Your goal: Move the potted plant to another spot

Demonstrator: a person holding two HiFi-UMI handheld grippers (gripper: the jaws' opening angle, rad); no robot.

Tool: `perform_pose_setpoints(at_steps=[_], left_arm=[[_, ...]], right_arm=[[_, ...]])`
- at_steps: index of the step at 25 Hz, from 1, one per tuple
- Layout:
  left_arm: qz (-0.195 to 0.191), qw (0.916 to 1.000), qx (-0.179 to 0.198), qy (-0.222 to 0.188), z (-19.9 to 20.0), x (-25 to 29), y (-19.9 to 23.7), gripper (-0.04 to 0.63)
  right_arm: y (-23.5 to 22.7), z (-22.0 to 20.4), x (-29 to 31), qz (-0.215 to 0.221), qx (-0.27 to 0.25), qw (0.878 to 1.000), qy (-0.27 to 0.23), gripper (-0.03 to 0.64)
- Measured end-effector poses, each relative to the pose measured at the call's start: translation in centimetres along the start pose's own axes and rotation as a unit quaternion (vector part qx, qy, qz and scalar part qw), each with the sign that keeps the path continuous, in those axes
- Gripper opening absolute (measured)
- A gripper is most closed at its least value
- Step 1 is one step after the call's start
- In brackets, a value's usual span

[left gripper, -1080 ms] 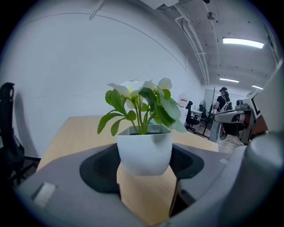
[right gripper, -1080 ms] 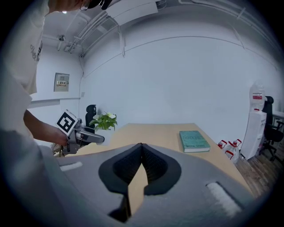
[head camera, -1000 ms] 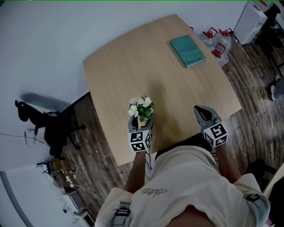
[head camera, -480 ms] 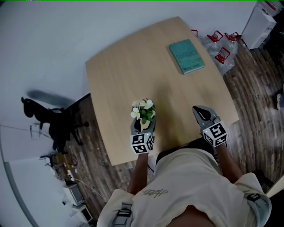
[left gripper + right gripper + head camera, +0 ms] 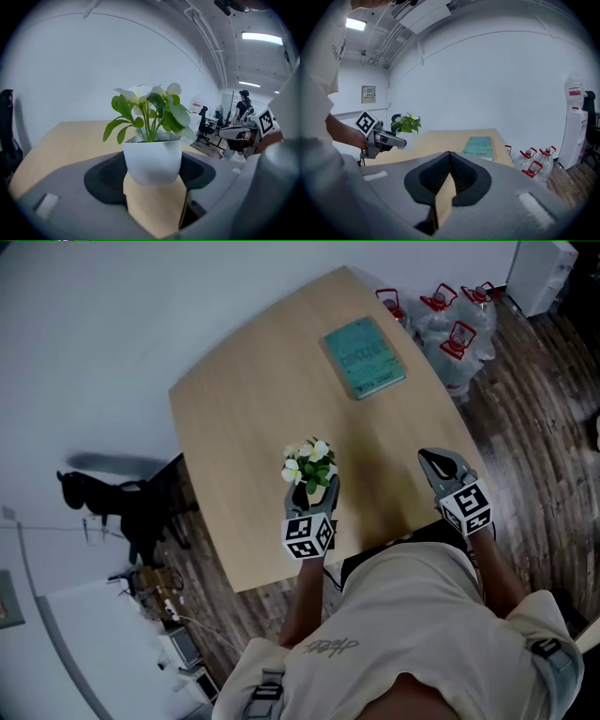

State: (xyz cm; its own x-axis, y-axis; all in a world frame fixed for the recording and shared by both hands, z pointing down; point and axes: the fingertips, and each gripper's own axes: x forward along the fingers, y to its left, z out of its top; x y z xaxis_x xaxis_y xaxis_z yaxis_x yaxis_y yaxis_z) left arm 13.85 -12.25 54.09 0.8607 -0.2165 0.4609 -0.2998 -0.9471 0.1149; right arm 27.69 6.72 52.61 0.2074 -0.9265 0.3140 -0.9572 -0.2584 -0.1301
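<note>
Potted plant [image 5: 309,468] clamped in the left gripper [image 5: 315,491], close to the near edge of the tabletop [image 5: 253,399].

We can read no brand or label. The cover print on the teal book [image 5: 364,357] near the far right corner, the script on the person's shirt [image 5: 328,645] and the small wall sign [image 5: 368,94] are all too small to make out. The left jaws stand fairly wide, their pads pressed on the white pot's sides. The right gripper [image 5: 437,463], over the near right edge, has its jaws closed together with nothing between them. Between plant and book the pale wood surface lies bare. Past the far right edge, red-capped water bottles [image 5: 450,329] stand on the plank floor [image 5: 534,456]. A white wall [image 5: 94,324] runs along the left, with a black chair [image 5: 122,507] beside it.
</note>
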Motion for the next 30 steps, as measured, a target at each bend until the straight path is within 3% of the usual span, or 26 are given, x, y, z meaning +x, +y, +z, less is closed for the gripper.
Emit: perform_pose_setpoints(at_steps=[17, 30], left_arm=[[-0.048, 0.9980, 0.036, 0.018, 1.6, 7.5, -11.1, 0.351], [-0.121, 0.9891, 0.064, 0.054, 1.1, 13.9, -18.2, 0.351]], right_arm=[[-8.9, -3.0, -5.0, -0.011, 0.033, 0.999, 0.005, 0.003], [-13.9, -6.5, -6.7, -0.051, 0.081, 0.995, 0.023, 0.003]])
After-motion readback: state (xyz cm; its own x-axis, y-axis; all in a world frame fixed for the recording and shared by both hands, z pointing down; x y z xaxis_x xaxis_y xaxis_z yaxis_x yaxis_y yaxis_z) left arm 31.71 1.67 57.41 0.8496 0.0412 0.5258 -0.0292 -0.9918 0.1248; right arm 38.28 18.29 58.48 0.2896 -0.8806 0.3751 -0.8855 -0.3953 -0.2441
